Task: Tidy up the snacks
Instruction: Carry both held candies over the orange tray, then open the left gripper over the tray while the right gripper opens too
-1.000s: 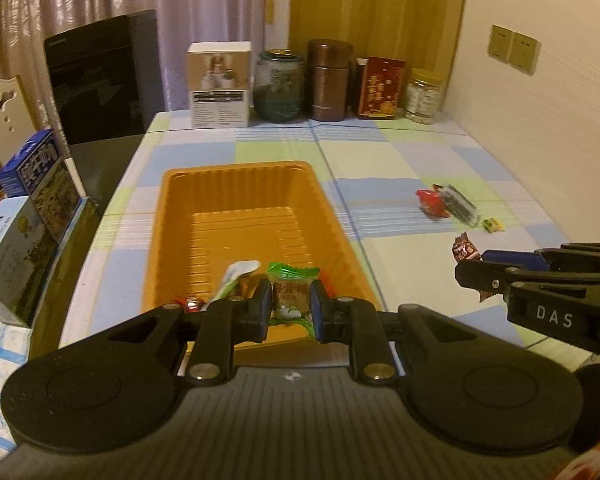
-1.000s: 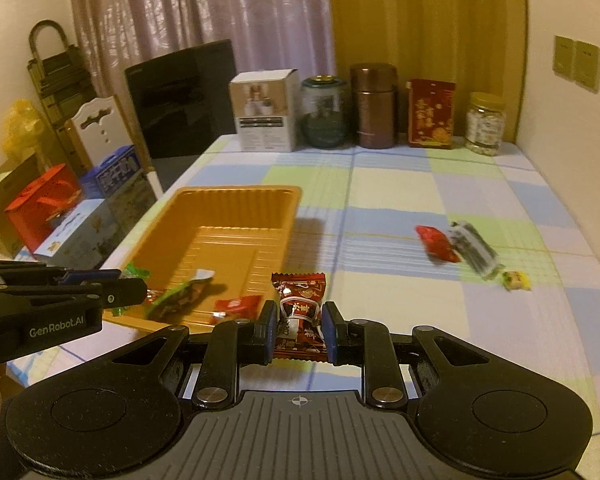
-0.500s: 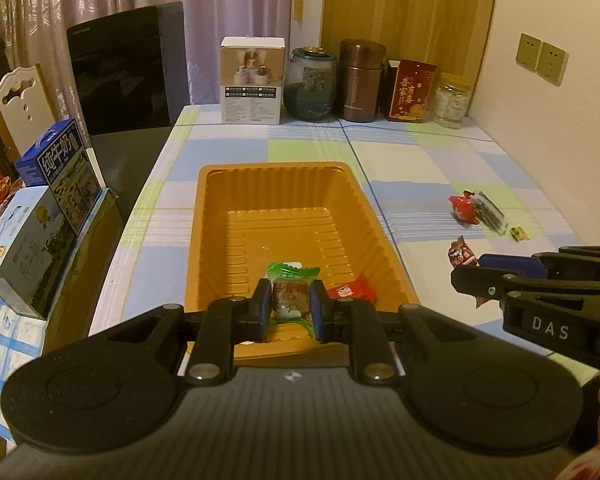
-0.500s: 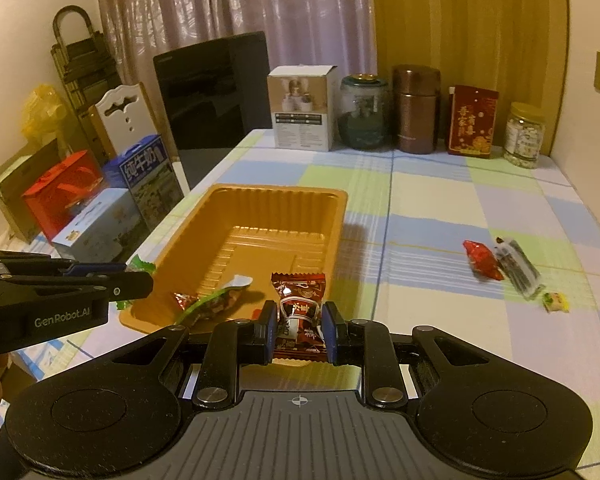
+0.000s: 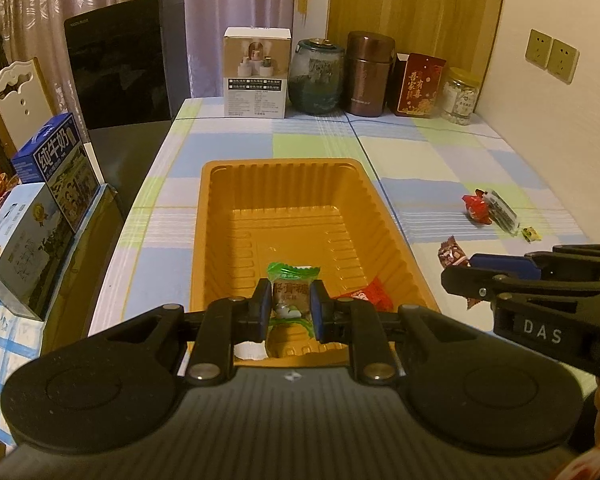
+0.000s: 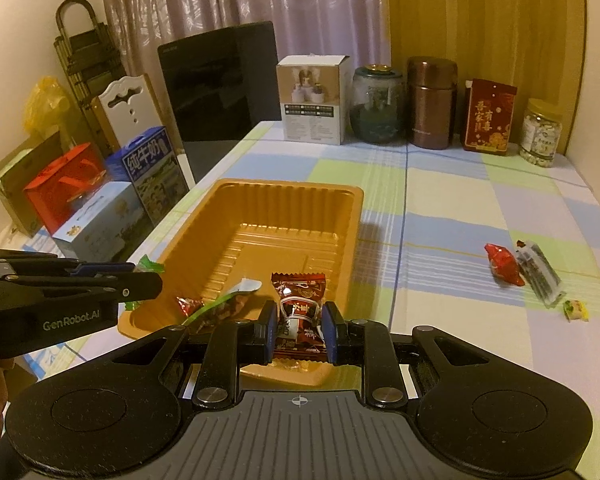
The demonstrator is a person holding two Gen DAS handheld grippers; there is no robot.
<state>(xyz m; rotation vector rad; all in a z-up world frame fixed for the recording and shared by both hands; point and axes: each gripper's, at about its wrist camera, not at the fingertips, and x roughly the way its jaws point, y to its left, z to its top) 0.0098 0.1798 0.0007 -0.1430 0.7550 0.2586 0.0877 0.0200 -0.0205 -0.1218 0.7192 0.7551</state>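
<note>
Your left gripper [image 5: 289, 305] is clamped on the green candy [image 5: 291, 293], and your right gripper [image 6: 299, 330] is clamped on the brown candy [image 6: 300, 312]. Both hang over the near end of the orange tray [image 5: 374, 208], which already holds a red candy [image 5: 374, 292] and a long green packet [image 6: 220, 306]. If you let go too close to the near rim, a candy can bounce out onto the tablecloth [image 6: 452, 200]. Your two grippers are near each other, so they can collide. Three more snacks [image 6: 534, 270] lie well apart on the right.
</note>
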